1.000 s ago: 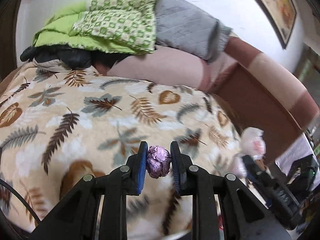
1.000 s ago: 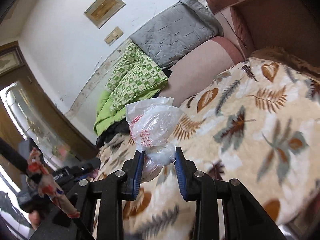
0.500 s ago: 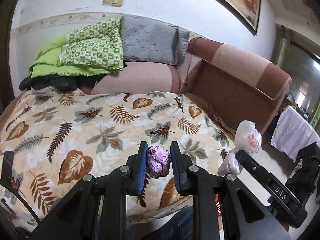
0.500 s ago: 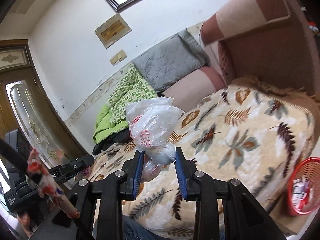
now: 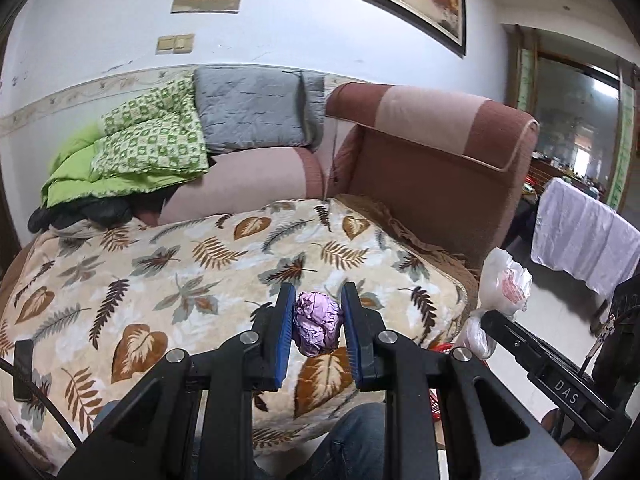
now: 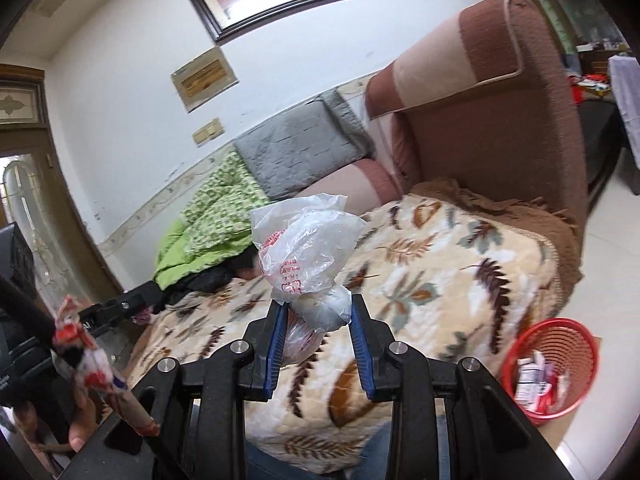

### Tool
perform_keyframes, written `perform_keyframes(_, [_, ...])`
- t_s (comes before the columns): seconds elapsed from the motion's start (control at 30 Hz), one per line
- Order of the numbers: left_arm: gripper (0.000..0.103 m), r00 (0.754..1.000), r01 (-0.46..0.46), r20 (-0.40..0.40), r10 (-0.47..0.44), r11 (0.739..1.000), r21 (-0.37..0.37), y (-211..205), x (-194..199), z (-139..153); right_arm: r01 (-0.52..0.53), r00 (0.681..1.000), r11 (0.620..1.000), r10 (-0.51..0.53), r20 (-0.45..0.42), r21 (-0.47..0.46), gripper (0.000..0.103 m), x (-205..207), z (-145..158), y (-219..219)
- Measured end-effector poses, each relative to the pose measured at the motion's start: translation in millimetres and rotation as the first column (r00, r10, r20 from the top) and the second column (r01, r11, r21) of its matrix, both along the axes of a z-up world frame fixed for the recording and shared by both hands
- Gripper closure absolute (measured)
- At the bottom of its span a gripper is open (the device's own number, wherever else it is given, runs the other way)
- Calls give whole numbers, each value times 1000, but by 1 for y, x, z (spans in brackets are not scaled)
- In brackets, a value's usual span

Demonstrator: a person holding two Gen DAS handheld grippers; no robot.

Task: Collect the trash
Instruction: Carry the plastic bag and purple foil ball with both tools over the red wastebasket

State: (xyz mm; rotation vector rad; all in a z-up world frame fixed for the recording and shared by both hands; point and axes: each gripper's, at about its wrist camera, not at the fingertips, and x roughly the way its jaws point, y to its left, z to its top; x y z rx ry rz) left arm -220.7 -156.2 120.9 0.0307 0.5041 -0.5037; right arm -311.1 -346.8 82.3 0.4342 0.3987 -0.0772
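The red basket (image 6: 554,364) shows in the left view only as a sliver behind the tool's arm — its wrappers (image 6: 534,376) too small to read. The plastic bag (image 6: 304,256) hides bedding behind it.

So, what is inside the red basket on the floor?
The red basket holds several small white and red wrappers. Its mesh wall hides whatever lies at the bottom.

Left gripper (image 5: 316,326) of black plastic with angular arms, blue ribbed pads (image 5: 285,334), round silver screws (image 5: 249,337), right gripper (image 6: 318,334) the same, blue jeans (image 5: 352,444) below
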Motion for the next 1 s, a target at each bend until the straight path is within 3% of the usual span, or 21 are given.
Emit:
perform_keyframes(0.63, [81,991,131,-36,-129,990,44,-56,-8,-17,192,981,981,-193,-22,-22,70,-53,-2,-52])
perform_keyframes(1.0, [81,968,250,-49,-247,966,63,-108,-8,-16,281,959,959,-282,-20,-30,70,-71,2,-79])
